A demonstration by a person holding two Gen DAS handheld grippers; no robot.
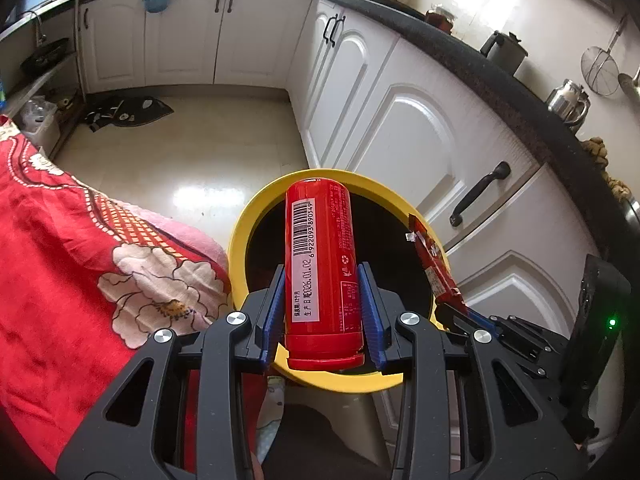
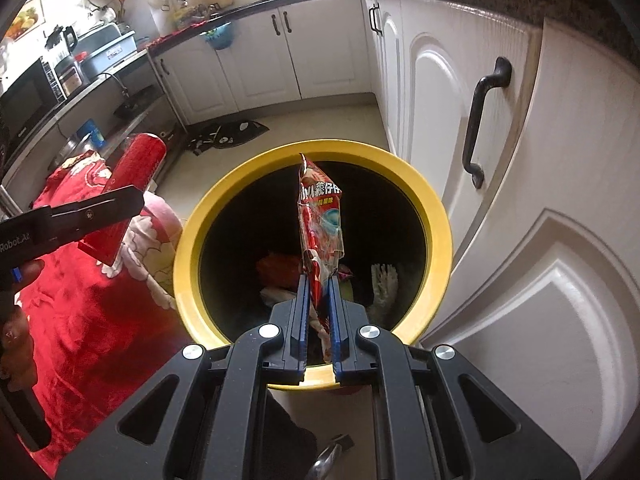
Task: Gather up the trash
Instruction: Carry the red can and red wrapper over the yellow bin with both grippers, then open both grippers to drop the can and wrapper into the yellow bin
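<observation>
A red can (image 1: 322, 268) with a barcode label is clamped between the blue pads of my left gripper (image 1: 323, 276), held above the yellow-rimmed trash bin (image 1: 240, 236). My right gripper (image 2: 319, 280) is shut on a red snack wrapper (image 2: 320, 216) that stands up over the same bin (image 2: 188, 248). The bin's dark inside holds several scraps, among them a red piece (image 2: 276, 268) and a white one (image 2: 384, 284). In the left wrist view the wrapper (image 1: 434, 264) and right gripper (image 1: 480, 320) show at the bin's right rim. In the right wrist view the can (image 2: 136, 172) and left gripper (image 2: 120, 200) hang left of the bin.
A red floral cloth (image 1: 60, 280) lies left of the bin, touching its rim. White cabinet doors with black handles (image 2: 480, 120) stand close on the right. A dark mat (image 1: 124, 114) lies on the tiled floor beyond. A hand (image 2: 20, 312) shows at the left edge.
</observation>
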